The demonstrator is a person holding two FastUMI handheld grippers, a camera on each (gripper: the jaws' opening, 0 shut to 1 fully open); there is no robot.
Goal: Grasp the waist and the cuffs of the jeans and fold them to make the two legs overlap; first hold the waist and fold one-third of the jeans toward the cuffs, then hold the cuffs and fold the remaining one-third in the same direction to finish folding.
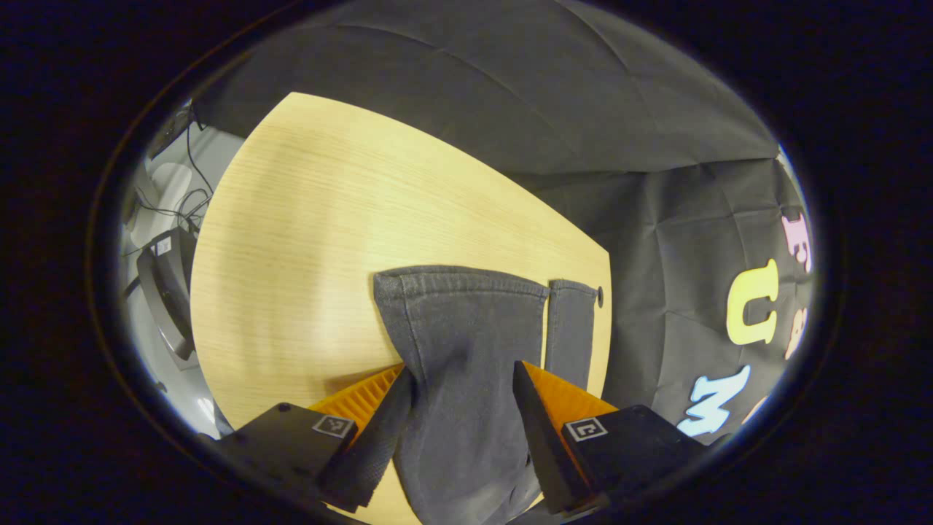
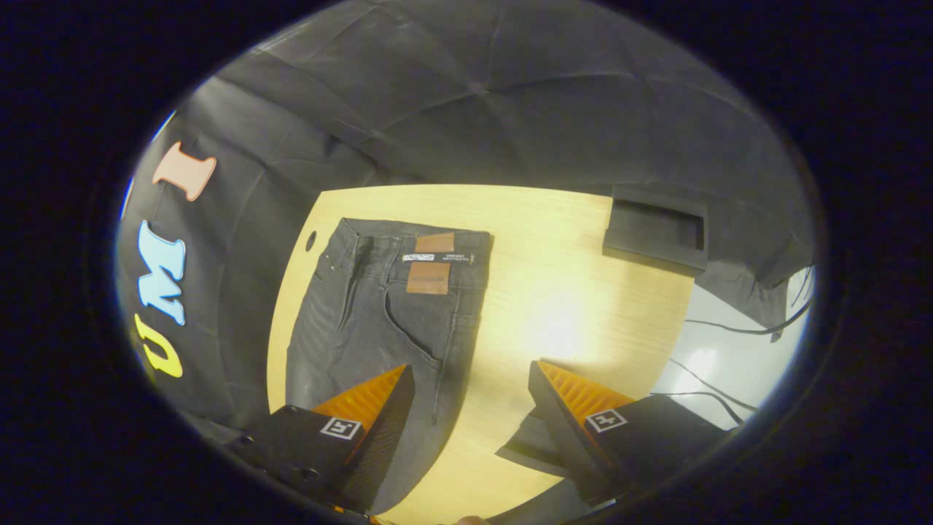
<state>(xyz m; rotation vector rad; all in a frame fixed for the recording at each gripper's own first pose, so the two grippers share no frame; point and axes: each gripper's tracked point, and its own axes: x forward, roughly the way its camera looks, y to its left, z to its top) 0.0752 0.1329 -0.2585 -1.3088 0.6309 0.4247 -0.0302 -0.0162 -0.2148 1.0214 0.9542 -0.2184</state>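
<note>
In the left gripper view, the left claw (image 1: 463, 390) is wide open. The jeans (image 1: 466, 343) lie on the desk (image 1: 306, 233) and run up between its two fingers (image 1: 536, 419). Whether the fingers touch the cloth, I cannot tell; they do not pinch it. The two cuffs (image 1: 474, 281) sit side by side at the far end of the legs, close to the desk's right edge. A small round hole (image 1: 600, 296) in the desk is just beside the right cuff. The desk is pale wood. Black cloth (image 1: 510, 95) hangs behind it. Past the desk's left edge there are cables (image 1: 186, 208) on a light floor.

In the right gripper view, the right claw (image 2: 472, 397) is wide open too and holds nothing. The jeans (image 2: 379, 321) lie flat near the desk's left edge, under the left finger, with the waist (image 2: 419, 244) at the far end. A brown patch (image 2: 428, 277) is on the waist. A black tray (image 2: 656, 230) sits at the far right corner of the desk (image 2: 554, 306).
</note>
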